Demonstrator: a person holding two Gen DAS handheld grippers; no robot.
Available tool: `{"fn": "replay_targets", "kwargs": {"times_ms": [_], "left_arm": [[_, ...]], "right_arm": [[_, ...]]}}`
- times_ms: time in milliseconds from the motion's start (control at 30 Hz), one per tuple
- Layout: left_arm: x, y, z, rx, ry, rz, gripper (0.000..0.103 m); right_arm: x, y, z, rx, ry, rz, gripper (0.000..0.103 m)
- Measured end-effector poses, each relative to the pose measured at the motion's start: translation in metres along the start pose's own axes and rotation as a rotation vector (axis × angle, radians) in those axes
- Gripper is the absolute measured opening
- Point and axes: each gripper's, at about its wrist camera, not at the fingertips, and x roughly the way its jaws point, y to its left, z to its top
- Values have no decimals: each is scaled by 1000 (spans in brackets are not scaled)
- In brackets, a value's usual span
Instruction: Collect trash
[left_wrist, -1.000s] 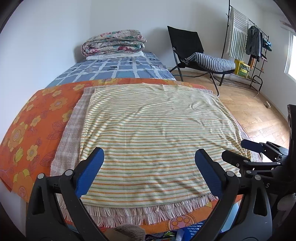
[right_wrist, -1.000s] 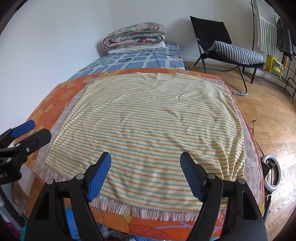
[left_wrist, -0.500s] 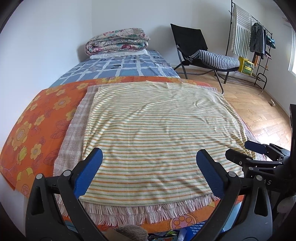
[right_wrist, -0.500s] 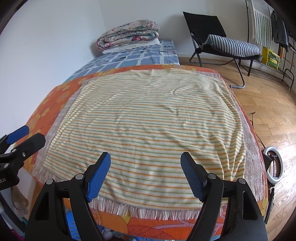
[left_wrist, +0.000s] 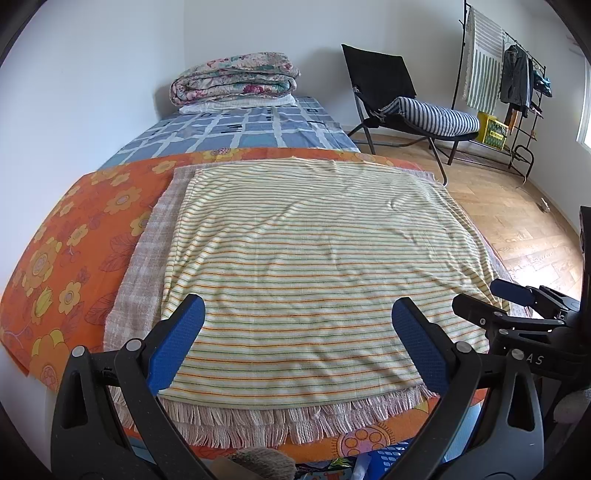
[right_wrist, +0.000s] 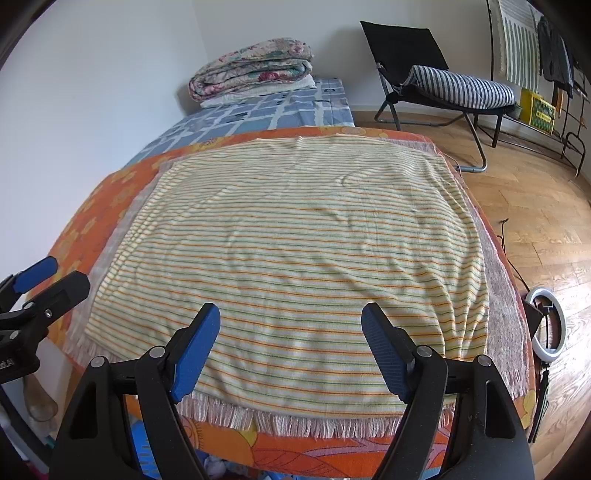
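Note:
No trash shows on the bed. A yellow striped cloth (left_wrist: 306, 254) lies flat over an orange flowered cover (left_wrist: 74, 236); it also shows in the right wrist view (right_wrist: 295, 240). My left gripper (left_wrist: 295, 332) is open and empty above the cloth's near fringed edge. My right gripper (right_wrist: 291, 343) is open and empty above the same edge. The right gripper also shows at the right of the left wrist view (left_wrist: 517, 306). The left gripper also shows at the left of the right wrist view (right_wrist: 40, 284). Coloured items (left_wrist: 354, 469) under the bed's near edge are mostly hidden.
A folded floral quilt (left_wrist: 236, 81) sits at the far end of the bed on a blue checked sheet (left_wrist: 240, 129). A black chair with a striped cushion (left_wrist: 428, 114) and a clothes rack (left_wrist: 509, 74) stand on the wooden floor at right. A ring light (right_wrist: 546, 321) lies beside the bed.
Both grippers have drifted slightly back and up from the bed, so a little more of the room shows. Both stay open and empty.

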Motion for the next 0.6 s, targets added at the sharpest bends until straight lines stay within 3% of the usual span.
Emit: {"fn": "replay_targets", "kwargs": {"times_ms": [600], "left_arm": [[0,0,0,-3,2,2,103]], "right_arm": [[3,5,-2,-13,8,-2,79]]}}
